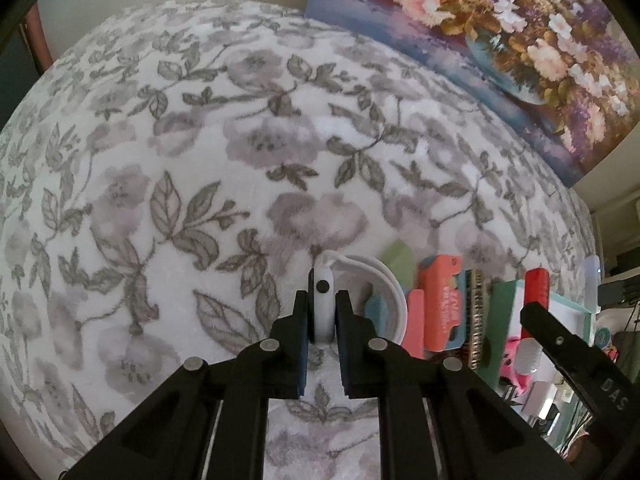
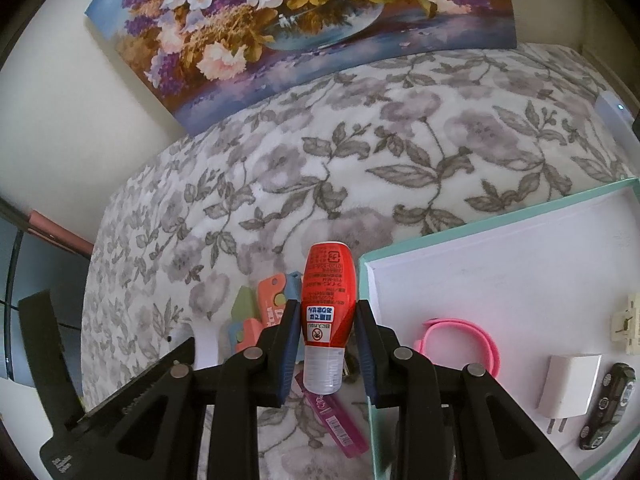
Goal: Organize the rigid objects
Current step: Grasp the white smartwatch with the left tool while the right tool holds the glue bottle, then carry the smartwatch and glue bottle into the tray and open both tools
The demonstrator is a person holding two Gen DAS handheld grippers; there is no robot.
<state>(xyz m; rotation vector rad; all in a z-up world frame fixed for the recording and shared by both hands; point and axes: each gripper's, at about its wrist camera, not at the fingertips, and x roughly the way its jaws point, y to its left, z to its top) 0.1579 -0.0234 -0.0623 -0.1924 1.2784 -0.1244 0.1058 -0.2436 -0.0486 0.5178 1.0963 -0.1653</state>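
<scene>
The left gripper is seen clenched on a white wristband, the band's thick end, marked by a dark stud, being pinched between the two black fingers. The rest of the band is curled into a loop just to the right of the jaws, above a floral blanket (grey leaves and pale mauve blossoms on white). Just beyond the loop, a row of small items is laid on the blanket: a pale green piece, a coral clip-like item with blue backing, and a brush-like strip (its nature cannot be told).

The right gripper is shown grasping a small red bottle, the label being pressed on both sides by the blue-padded fingers; the clear cap end is turned toward the camera and the base away from it. The bottle is held above the blanket, just left of the near corner of a mint-edged white box. Inside the box lie a pink wristband, a white charger plug, a dark toy car and a cream-coloured piece at the right edge. Beneath the bottle, a magenta tube is seen on the blanket. A flower painting is leaned against the wall behind the bed.
</scene>
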